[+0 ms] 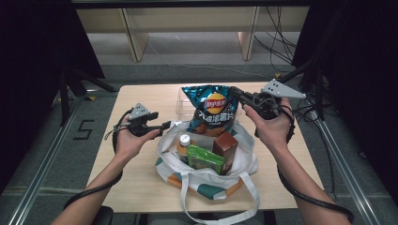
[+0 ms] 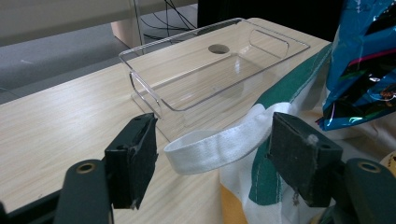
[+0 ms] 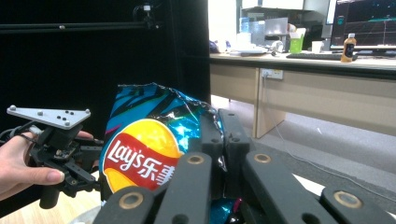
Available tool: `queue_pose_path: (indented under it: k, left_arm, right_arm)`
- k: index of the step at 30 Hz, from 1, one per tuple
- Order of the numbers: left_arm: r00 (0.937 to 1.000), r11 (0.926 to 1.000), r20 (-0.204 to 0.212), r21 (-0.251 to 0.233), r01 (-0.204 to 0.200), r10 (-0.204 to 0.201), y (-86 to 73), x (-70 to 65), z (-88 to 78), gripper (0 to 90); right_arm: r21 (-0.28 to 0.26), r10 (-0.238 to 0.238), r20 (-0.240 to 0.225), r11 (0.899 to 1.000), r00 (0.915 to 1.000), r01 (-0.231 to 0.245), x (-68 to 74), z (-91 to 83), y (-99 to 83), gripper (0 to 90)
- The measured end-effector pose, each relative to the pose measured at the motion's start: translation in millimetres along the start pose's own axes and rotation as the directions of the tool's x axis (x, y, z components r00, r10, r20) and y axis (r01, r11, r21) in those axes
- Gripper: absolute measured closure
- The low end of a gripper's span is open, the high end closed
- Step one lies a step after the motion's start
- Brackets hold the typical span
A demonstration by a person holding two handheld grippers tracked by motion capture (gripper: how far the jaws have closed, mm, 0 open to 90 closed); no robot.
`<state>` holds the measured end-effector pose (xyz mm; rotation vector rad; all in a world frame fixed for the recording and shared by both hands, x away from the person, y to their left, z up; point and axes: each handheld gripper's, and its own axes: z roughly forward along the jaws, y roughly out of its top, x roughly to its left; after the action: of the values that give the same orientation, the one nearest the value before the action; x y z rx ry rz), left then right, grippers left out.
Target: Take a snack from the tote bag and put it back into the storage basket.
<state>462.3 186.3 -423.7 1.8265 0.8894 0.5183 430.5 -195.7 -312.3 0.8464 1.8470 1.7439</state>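
Nearest to us, on the pale wooden worktop (image 1: pixel 141 187), stands a white tote bag (image 1: pixel 206 180) with green and orange patches, its mouth open and its straps trailing toward the near edge. Inside it we see a green box (image 1: pixel 205 159), a brown carton (image 1: pixel 225 149) to its right and a bottle with a white cap (image 1: pixel 184 143) to its left.

At the left rim of the bag we hold the left gripper (image 1: pixel 165 124), its fingers spread wide. In the left gripper view one white strap (image 2: pixel 219 147) loops across the gap between the two pads without either pad pressing on it, so they have hold of nothing.

Farther on, at the far side of the bag, the blue bag of crisps (image 1: pixel 211 108) stands upright, its lower end down in the bag's mouth. We hold the right gripper (image 1: pixel 233 93) at its top right corner, the fingers closed tight and pinching the crinkled top edge of the packet (image 3: pixel 154 140).

Beyond the tote, just left of and behind the crisps, a clear plastic tray (image 2: pixel 215 70) rests empty on the worktop, near its far edge.
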Motion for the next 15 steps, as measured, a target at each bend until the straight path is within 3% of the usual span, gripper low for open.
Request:
queue_pose_path:
  k: [15]
  left_arm:
    - [1.0,1.0,0.0,-0.003,0.003,-0.003,0.1,-0.4,0.6,31.3]
  right_arm:
    - [-0.032,0.006,0.019,0.999,0.9998,-0.005,-2.4,0.2,11.4,90.0]
